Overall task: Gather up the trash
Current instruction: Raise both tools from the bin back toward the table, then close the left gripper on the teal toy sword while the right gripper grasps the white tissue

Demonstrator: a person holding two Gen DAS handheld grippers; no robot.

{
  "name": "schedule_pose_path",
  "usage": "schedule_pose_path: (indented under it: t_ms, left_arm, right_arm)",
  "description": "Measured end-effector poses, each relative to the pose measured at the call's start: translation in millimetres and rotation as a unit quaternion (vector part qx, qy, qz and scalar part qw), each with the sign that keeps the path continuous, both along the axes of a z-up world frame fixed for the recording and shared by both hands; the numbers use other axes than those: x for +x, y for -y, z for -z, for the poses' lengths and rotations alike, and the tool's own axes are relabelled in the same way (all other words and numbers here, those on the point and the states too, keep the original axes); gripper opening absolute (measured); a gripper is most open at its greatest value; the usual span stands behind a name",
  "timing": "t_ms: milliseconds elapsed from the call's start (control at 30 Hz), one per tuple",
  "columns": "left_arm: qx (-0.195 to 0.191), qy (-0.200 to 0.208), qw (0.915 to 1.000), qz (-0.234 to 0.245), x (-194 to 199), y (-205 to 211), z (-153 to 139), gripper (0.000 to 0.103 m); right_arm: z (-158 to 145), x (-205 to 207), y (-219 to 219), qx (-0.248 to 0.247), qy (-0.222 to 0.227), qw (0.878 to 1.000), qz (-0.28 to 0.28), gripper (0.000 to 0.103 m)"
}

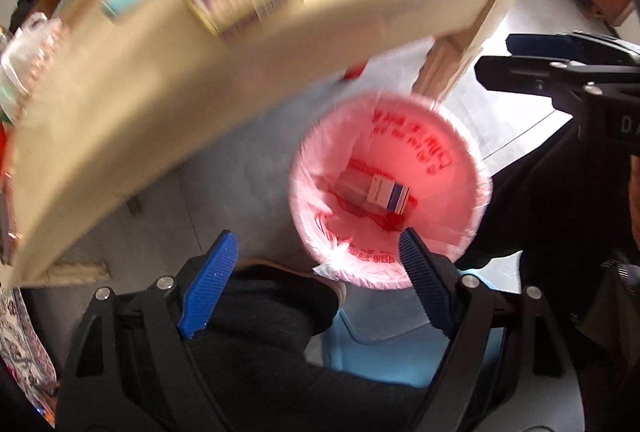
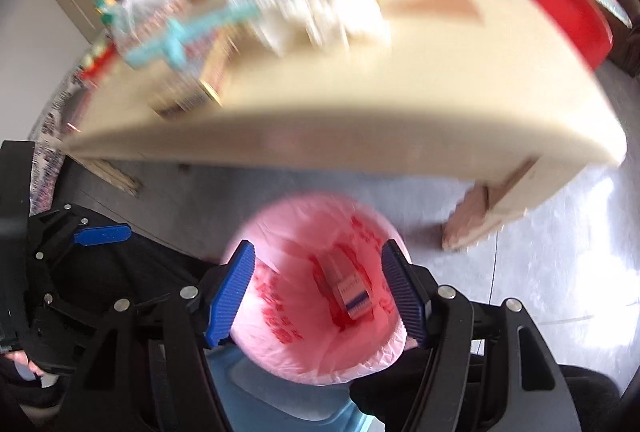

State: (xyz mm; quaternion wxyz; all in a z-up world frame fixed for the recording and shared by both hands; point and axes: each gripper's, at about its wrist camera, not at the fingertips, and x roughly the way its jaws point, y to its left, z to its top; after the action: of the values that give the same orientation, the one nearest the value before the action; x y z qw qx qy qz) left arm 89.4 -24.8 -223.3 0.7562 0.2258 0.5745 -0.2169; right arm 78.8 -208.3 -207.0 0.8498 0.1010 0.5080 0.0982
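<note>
One box (image 1: 387, 193) in red-printed bag (image 1: 440, 199); lettering unreadable.

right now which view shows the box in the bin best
Left wrist view: the box lies sharp on the pink liner, white and blue end facing the camera. Right wrist view shows it too, but blurred.

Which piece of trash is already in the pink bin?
The small white-and-blue box lies at the bottom of the pink-lined bin. The other trash sits on the table.
</note>
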Motion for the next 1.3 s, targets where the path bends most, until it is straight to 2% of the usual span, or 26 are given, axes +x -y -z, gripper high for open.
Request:
schedule_pose_path:
  t_ms: [133,200,333,467,633,767,900,1133,1300]
  left_arm:
    - [-0.032,0.03,0.999,0.01,14,-12,-79,0.081]
    - [-0.036,0.056,0.9977,0.013,27,-18,-118,0.081]
    - [-0.028,0.098,0.9943,0.033,50,-20,-176,0.088]
    - [-0.006,0.106,0.993,0.051,73,-12,-198,0.088]
    - [0.004,0.081,0.995,0.059,100,-3,-195,0.088]
    - [0.003,0.061,0.9958,0.068,114,3,-183,0.088]
    - [0.01,0.035,0.9963,0.078,130,13,-158,0.088]
    - [0.014,-0.003,0.9959,0.089,156,28,-120,0.088]
    - [0.016,-0.028,0.995,0.094,175,39,-97,0.088]
  right_arm:
    - [-62,6,5,0.022,0.028,0.999,-0.018,0.065]
    - [-88,12,8,0.026,0.035,0.999,-0.024,0.065]
    - [-132,28,16,0.031,0.053,0.998,-0.028,0.071]
    - [-162,46,27,0.051,0.062,0.996,-0.024,0.071]
    - [-180,71,35,0.067,0.06,0.996,-0.019,0.071]
    - [-178,87,36,0.061,0.056,0.996,-0.018,0.071]
    - [-162,103,38,0.067,0.035,0.997,-0.016,0.071]
    - [-108,136,38,0.08,-0.027,0.996,-0.018,0.071]
    - [-78,155,42,0.092,-0.056,0.994,-0.011,0.071]
